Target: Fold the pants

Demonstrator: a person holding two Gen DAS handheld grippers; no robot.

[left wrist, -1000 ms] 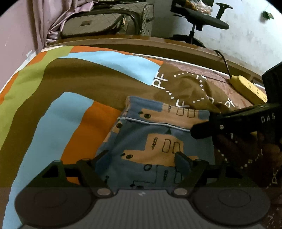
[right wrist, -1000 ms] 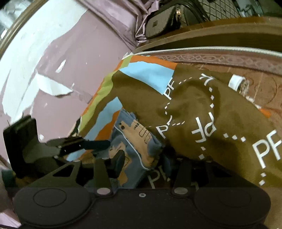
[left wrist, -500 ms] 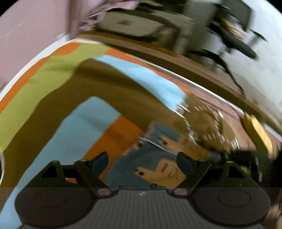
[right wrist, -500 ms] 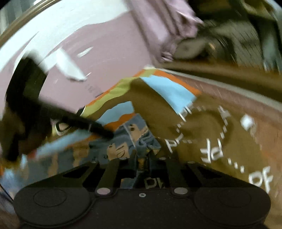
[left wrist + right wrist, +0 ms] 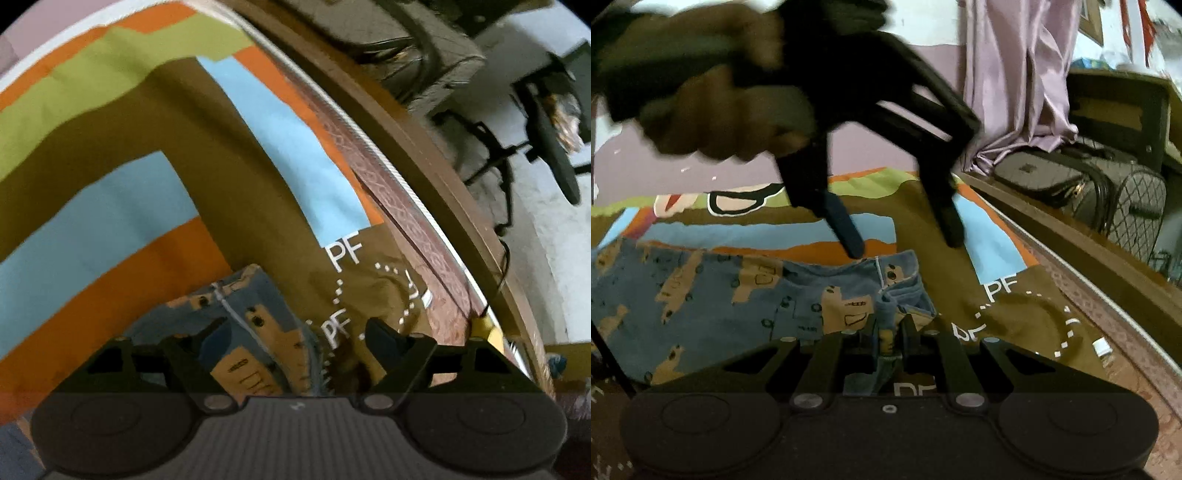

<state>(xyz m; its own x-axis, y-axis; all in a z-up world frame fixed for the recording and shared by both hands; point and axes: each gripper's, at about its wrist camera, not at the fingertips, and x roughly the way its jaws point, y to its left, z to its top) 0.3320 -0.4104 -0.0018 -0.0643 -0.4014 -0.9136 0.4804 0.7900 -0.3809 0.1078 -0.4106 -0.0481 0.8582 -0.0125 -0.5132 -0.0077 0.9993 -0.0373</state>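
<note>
Progress: the pants [image 5: 746, 295] lie on the patterned bedsheet [image 5: 110, 206], spread out sideways in my right wrist view, legs running off to the left, waistband end nearest the grippers. I see no finished fold; I judge the task to be at its opening grasp, with all folds left to do.

Right gripper [image 5: 886, 332]: jaws have just been closing and now stand nearly together, pinching a bunched corner of the waistband fabric between the pads. Cloth rises slightly into the grip. It points forward and moderately down over the sheet.

Left gripper [image 5: 905, 243]: seen from the right wrist camera, it hangs over the far edge of the waistband, jaws wide apart, tips pointing steeply down. One fingertip [image 5: 855, 247] sits at or just above the fabric edge; contact I cannot tell because of blur. Nothing is clamped. The hand [image 5: 713, 122] holding it is blurred. In the left wrist view the waistband lies partly between its spread fingers.

Remaining: secure the second corner, then lift and fold.
</note>
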